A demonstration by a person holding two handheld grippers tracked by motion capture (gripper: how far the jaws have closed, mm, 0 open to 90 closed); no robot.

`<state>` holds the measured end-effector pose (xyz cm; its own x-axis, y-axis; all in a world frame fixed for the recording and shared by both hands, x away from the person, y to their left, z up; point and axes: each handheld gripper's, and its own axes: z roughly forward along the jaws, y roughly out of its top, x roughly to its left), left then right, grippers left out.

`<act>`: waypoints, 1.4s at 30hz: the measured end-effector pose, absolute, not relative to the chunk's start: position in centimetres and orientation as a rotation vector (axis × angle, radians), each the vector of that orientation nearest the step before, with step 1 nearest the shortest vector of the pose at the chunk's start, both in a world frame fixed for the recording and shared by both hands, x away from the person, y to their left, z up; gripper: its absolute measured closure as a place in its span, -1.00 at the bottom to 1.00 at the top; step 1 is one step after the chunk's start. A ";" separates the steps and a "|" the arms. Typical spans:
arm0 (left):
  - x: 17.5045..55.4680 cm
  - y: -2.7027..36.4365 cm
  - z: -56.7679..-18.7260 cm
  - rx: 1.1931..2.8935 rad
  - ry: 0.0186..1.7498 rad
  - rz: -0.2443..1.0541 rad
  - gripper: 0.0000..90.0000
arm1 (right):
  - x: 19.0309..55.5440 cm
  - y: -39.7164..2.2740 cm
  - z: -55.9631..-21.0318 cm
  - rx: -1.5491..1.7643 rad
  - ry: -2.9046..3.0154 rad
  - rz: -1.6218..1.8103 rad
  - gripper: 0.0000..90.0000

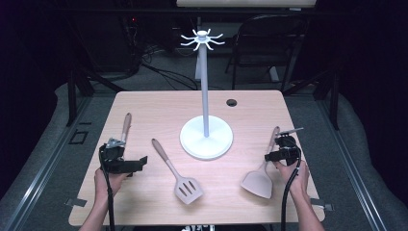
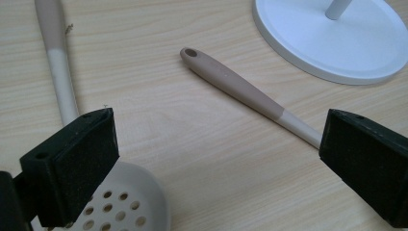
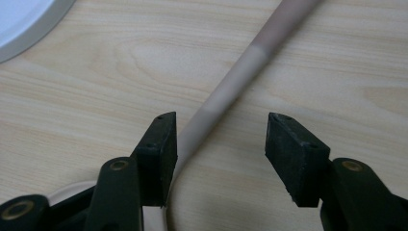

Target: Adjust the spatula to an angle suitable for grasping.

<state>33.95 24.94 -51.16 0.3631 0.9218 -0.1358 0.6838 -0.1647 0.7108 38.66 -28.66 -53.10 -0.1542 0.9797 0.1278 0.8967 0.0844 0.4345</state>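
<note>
The right gripper [image 1: 280, 147] is hovering low over the neck of a solid, pale beige spatula with a taupe handle [image 1: 263, 168], the nearest utensil to it and well apart from the left gripper [image 1: 126, 161]. In the right gripper view its jaws are standing about half apart, straddling the slim shaft [image 3: 226, 94]: one pad [image 3: 161, 149] is sitting just beside or touching the shaft, the other pad [image 3: 293, 154] is still clear of it, so nothing is being clamped. The shaft's long axis is running up and away from the jaws, slanting off ahead of them towards the handle tip, while the flat blade is lying behind the claw, towards the person. The grip seems to hinge on closing across that thin shaft, square to it.

The left gripper is waiting with its jaws spread wide over bare wood [image 2: 202, 159]. A round perforated skimmer [image 2: 122, 209] is lying under its near pad [image 2: 77, 163], and the slotted turner's handle [image 2: 235, 89] is crossing ahead of it.

The white hook stand's round base [image 1: 206, 138] is sitting on the table between the two grippers, beyond them.
</note>
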 end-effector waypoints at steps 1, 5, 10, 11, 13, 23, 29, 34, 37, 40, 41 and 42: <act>33.9 25.0 -51.2 1.919 1.398 0.429 -1.00 | 38.7 -28.6 -53.1 1.901 2.171 0.625 0.03; 33.7 25.0 -51.1 1.918 1.400 0.440 -1.00 | 39.1 -27.8 -53.6 1.900 2.205 0.577 0.10; 33.7 24.9 -51.1 1.926 1.395 0.434 -1.00 | 39.3 -27.1 -54.1 1.902 2.215 0.538 0.19; 33.7 24.8 -51.1 1.928 1.392 0.434 -1.00 | 39.3 -26.9 -54.2 1.893 2.236 0.519 0.23; 33.7 24.6 -51.2 1.933 1.381 0.433 -1.00 | 39.3 -26.7 -54.2 1.898 2.229 0.516 0.24; 34.0 24.2 -51.1 1.951 1.357 0.425 -1.00 | 39.7 -27.0 -54.2 1.921 2.258 0.526 0.31; 34.1 23.6 -51.1 1.968 1.340 0.421 -1.00 | 39.7 -26.6 -54.1 1.908 2.291 0.541 0.46; 34.1 23.6 -51.0 1.968 1.333 0.434 -1.00 | 39.4 -25.8 -53.9 1.876 2.318 0.493 0.56; 34.2 23.6 -51.0 1.965 1.334 0.426 -1.00 | 39.2 -25.4 -53.9 1.868 2.328 0.488 0.59; 34.2 23.5 -51.1 1.973 1.329 0.418 -1.00 | 39.3 -25.2 -53.8 1.847 2.349 0.437 0.58; 34.2 23.4 -51.1 1.967 1.329 0.420 -1.00 | 39.4 -25.1 -53.8 1.838 2.353 0.421 0.57; 34.2 23.4 -51.0 1.970 1.328 0.423 -1.00 | 39.4 -25.0 -53.8 1.830 2.357 0.417 0.56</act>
<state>34.23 23.35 -51.04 0.4178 0.9010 -0.1168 0.6679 -0.2174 0.7118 39.40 -25.04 -53.81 -0.2568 0.9641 0.0671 0.9286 0.2269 0.2935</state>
